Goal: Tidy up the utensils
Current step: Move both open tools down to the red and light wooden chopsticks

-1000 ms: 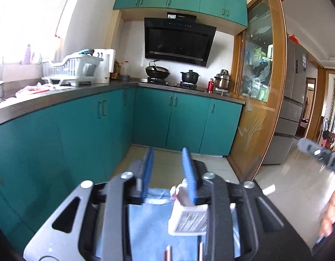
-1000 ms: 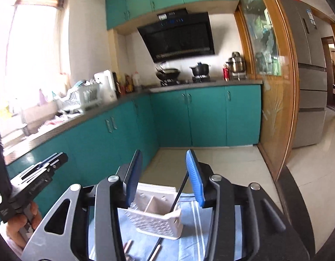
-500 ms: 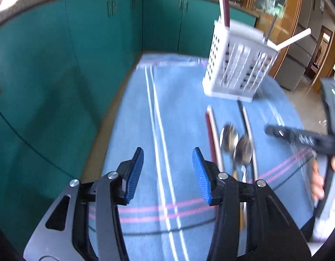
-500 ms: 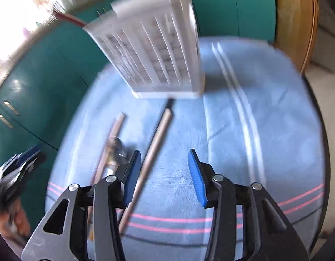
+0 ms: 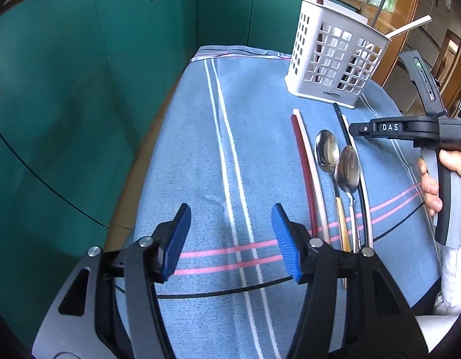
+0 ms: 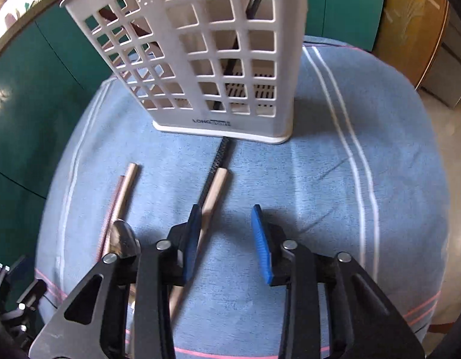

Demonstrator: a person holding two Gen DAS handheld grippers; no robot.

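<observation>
A white slotted utensil caddy [image 5: 332,53] stands at the far end of a blue striped cloth [image 5: 200,155] and holds a few sticks; it also shows in the right wrist view [image 6: 218,56]. In front of it lie a red and a cream chopstick [image 5: 305,161], two steel spoons [image 5: 347,167] and a black and a cream chopstick [image 6: 212,197]. My left gripper [image 5: 230,239] is open and empty above the near cloth, left of the utensils. My right gripper [image 6: 227,239] is open and empty just right of the black and cream chopsticks.
Teal kitchen cabinets [image 5: 80,59] run along the left and back. The cloth-covered table ends at a wooden edge on the left [image 5: 131,185]. The hand with the right gripper [image 5: 439,155] is at the table's right side.
Both grippers have tilted down from looking across the kitchen to looking at the table. The left gripper's jaws have opened wider. The right gripper has come lower and closer to the chopsticks.
</observation>
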